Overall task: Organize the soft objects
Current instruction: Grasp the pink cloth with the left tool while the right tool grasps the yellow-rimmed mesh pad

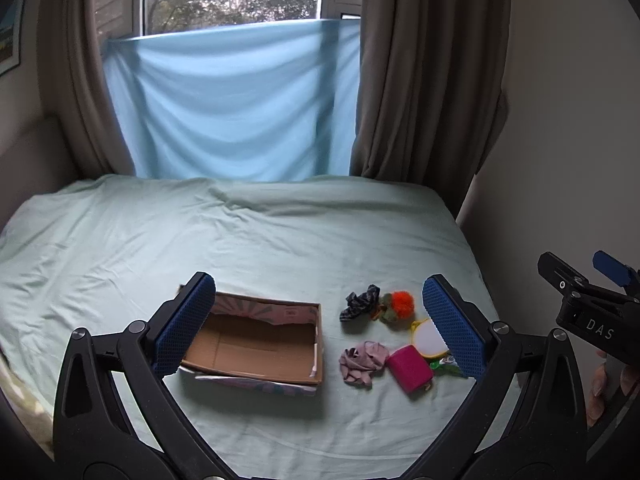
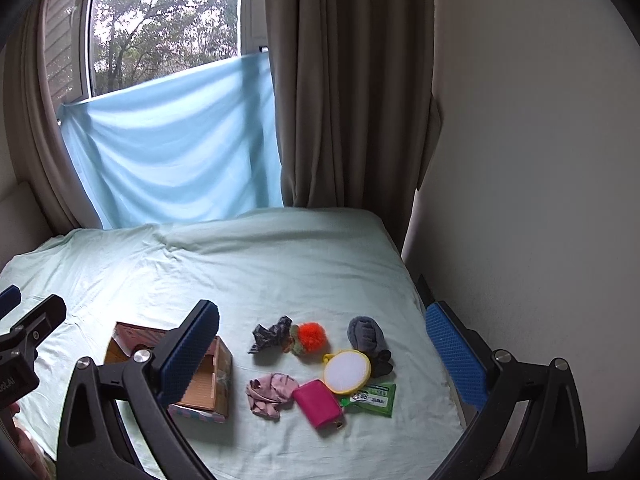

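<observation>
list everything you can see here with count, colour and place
box: 1, brown cardboard, open and empty, on the bed left of the pile
scrunchie: 1, dark patterned, back left of the pile
pom-pom: 1, orange, beside the scrunchie
sock: 1, grey, back right
mirror: 1, yellow-rimmed, round, middle
cloth: 1, pale pink, crumpled, front left
pouch: 1, magenta, front middle
packet: 1, green, front right
bed sheet: 1, pale green
curtains: brown, by the window
left gripper: open, above the bed
right gripper: open, above the pile
</observation>
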Available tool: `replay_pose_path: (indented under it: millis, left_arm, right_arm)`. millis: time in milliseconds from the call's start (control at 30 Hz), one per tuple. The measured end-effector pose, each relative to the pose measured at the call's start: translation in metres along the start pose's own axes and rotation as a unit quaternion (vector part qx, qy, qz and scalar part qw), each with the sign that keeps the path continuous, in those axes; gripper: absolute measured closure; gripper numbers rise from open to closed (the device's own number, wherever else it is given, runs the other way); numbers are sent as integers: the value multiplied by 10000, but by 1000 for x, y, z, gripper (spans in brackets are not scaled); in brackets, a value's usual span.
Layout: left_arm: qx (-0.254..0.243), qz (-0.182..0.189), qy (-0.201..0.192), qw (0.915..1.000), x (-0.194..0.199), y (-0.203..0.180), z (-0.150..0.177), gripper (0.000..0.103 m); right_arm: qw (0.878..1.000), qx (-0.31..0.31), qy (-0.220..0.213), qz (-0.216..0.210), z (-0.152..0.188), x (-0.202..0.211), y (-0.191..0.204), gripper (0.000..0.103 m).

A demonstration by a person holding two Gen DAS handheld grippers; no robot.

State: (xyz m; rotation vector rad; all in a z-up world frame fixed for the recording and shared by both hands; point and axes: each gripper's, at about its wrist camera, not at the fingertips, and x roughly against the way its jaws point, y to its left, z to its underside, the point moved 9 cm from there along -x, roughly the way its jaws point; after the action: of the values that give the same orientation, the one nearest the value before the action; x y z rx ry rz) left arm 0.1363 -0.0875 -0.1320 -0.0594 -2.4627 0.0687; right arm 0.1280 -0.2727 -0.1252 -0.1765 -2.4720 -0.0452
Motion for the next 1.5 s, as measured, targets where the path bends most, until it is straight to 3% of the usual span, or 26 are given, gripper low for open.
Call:
replay_pose_path:
  millis: [367,700,967,1100,1267,1400,1500]
  left_arm:
    - [385,10,619,9973,-122,-63,95,0]
    - [-73,-256,1480,9886,-231,-88,202,1]
    - [-860,-462,1931,9763,-292,-89,255,9]
    - [-1368,-527,2099,9667,-315,-94,273,15]
    - [-1611,-517,2279,9589,-339,-93,287,19]
    - [-1715,-215,2466,9536,-354,-94,293,22]
    - [-1704,83,2603,9503,-364,-98,294,32]
  right_arm:
    - [9987,170,474,-33,60,-116,-61,0]
    - [9935,-173,1114,-132,130,-218,-90,0]
    - [9845,-399,1685,-268,188,-287,-90,1]
    - [9779,-501,2000,-352,210,-312,-87,11]
    - [9706,-613,2268,-518,229,-330,-83,26]
    - [9668,-698,2360,-693,234,-336,-79,43]
    - [9652,-735,2394,-752,236,-338,-76,51]
